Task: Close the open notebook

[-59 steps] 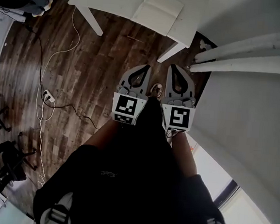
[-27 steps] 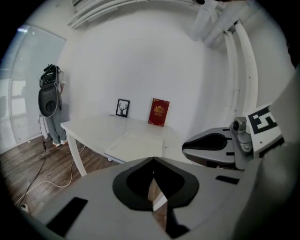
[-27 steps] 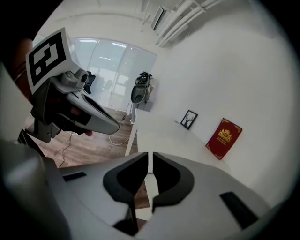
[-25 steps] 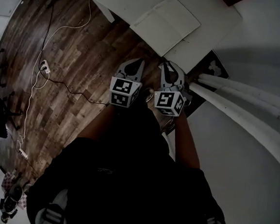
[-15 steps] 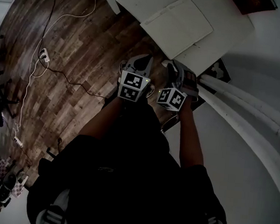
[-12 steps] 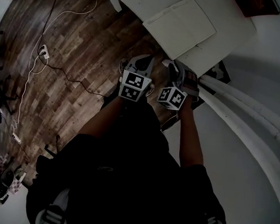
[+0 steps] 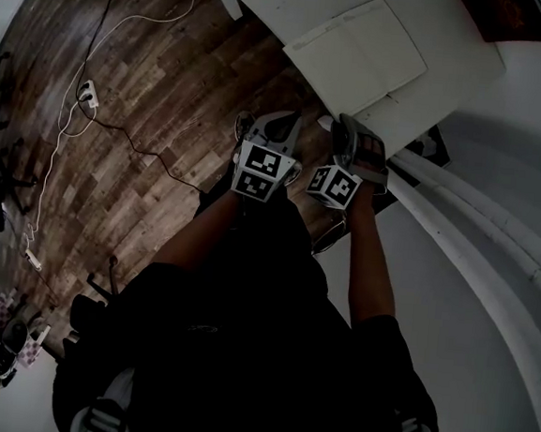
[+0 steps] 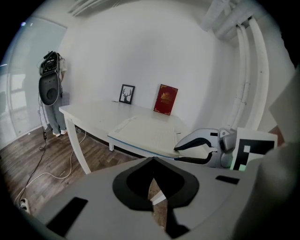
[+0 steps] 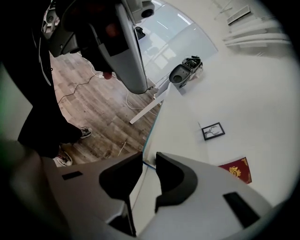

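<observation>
You are holding both grippers low in front of you, just short of the white rectangular table that is filling the upper middle of the head view. The open white-paged notebook is lying flat on that table near its lower right corner, both pages facing up; in the left gripper view it is sitting at centre frame, its near edge along the table's front edge.

Your left gripper is hanging over the dark wooden plank floor below the table edge; its jaws are clenched together with nothing between them.

Your right gripper is lying rolled onto its side just beside the left one, close to the notebook's near corner; its jaws have just been closing, yet they are standing apart and gripping nothing. Only the blue-lined edge of the table or notebook is showing through the gap, beyond the tips; from the left gripper view its parted tips are pointing at that corner, and whether they are touching it you cannot tell.

A black-framed picture and a red upright panel are leaning against the wall at the table's far side.
</observation>
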`<action>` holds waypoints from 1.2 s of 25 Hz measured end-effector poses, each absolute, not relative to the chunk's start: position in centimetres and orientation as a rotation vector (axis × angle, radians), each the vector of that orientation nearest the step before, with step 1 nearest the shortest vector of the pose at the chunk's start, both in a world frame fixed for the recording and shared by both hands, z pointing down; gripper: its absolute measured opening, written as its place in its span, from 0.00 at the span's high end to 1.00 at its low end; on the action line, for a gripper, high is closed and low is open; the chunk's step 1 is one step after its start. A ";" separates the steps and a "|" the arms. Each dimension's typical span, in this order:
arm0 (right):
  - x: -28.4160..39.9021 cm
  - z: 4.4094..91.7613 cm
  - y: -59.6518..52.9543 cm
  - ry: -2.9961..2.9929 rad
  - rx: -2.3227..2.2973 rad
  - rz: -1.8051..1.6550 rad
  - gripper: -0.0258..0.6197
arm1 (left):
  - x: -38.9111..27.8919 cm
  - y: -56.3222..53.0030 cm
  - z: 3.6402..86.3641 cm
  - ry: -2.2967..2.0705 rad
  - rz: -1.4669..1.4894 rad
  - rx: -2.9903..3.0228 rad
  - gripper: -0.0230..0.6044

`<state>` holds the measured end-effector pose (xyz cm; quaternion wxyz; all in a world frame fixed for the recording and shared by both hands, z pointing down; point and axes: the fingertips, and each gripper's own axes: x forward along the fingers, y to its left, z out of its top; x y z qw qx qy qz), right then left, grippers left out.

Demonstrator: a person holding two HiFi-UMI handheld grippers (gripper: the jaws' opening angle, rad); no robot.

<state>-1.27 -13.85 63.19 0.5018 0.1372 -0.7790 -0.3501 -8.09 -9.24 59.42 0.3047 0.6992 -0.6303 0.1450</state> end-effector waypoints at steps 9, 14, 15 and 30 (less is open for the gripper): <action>-1.9 60.8 -13.4 -1.965 0.301 -0.781 0.88 | -8.8 -9.4 58.7 -1.634 0.429 1.892 0.96; -3.7 59.3 -12.7 -2.047 0.298 -0.641 0.88 | -11.1 -10.1 58.0 -1.662 0.404 1.889 0.96; -4.3 59.0 -12.5 -2.065 0.301 -0.606 0.88 | -11.9 -10.3 57.9 -1.671 0.401 1.888 0.96; -12.7 55.0 -14.3 -2.315 0.527 0.099 0.88 | -20.6 -14.1 55.7 -1.720 0.429 1.975 0.96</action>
